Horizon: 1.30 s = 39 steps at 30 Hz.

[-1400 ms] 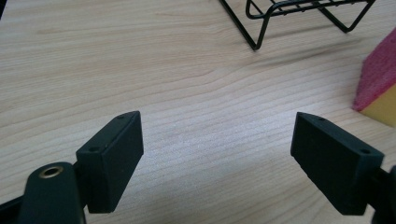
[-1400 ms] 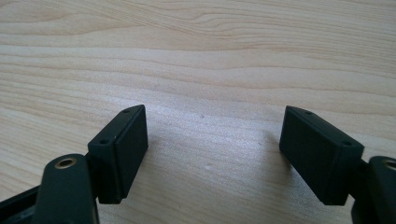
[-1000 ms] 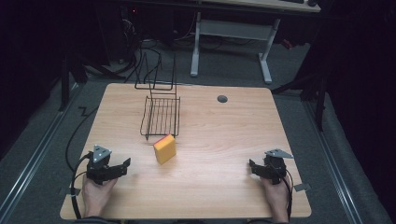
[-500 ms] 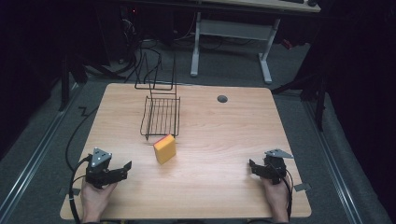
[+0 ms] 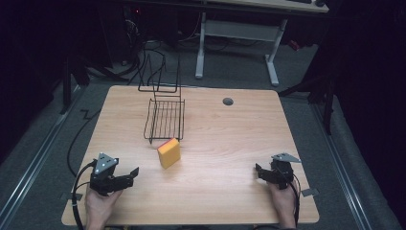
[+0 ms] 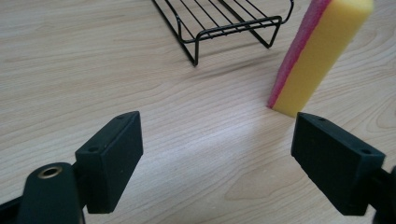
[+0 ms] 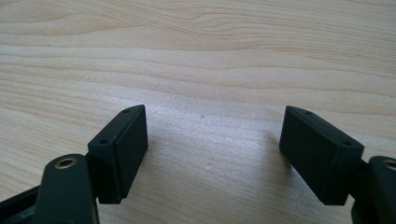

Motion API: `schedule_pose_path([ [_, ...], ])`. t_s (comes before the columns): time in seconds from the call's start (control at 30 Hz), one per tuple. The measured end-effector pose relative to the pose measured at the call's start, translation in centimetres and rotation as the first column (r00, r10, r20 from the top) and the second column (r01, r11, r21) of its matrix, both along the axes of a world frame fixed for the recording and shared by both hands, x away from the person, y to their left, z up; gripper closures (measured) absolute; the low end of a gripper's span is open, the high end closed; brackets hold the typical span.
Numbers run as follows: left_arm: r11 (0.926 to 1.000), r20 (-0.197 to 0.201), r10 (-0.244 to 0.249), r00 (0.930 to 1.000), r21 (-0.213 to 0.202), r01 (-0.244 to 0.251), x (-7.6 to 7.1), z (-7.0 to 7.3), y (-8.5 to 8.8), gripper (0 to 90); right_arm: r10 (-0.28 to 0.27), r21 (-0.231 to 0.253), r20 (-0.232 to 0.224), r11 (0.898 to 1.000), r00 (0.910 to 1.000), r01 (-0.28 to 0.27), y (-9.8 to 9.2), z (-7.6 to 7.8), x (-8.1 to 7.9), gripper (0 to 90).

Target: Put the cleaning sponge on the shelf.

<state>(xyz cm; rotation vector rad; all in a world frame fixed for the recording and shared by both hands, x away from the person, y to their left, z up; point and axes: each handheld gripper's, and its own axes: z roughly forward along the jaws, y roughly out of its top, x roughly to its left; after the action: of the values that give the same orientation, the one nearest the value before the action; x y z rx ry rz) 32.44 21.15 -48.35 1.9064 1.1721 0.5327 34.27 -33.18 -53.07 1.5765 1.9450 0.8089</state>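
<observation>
High view: left tool (image 5: pixel 125 175), jaws wide apart and empty, low on the tabletop (image 5: pixel 230 143), aimed at the yellow sponge (image 5: pixel 169 153) standing on edge nearby, just in front of the black wire rack (image 5: pixel 165 120). Right tool (image 5: pixel 262 173) likewise spread, resting well apart. Approach step, apparently; next, closing in to straddle the sponge's narrow faces before pinching.

Light wooden desk (image 5: pixel 225 143) with a round grey cable grommet (image 5: pixel 228 101) near its far edge, dark carpeted floor (image 5: pixel 306 72) around it, a white-legged table frame (image 5: pixel 234 33) behind, black cables (image 5: pixel 153 67) beyond the far-left corner
</observation>
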Motion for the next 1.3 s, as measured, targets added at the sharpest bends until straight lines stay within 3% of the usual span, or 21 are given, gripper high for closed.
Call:
schedule_pose_path([
  [0.7,0.9963,-0.001,-0.086,0.9963,-0.008,0.086,0.2,0.4,-2.8,17.2,0.0,0.0,0.0,1.0,1.0,0.0,0.0,0.0,0.0,23.8],
  [1.3,0.987,-0.025,-0.161,0.9867,-0.005,0.161,1.3,0.9,-5.2,21.4,0.0,0.0,0.0,1.0,1.0,0.0,0.0,0.0,0.0,23.8],
])
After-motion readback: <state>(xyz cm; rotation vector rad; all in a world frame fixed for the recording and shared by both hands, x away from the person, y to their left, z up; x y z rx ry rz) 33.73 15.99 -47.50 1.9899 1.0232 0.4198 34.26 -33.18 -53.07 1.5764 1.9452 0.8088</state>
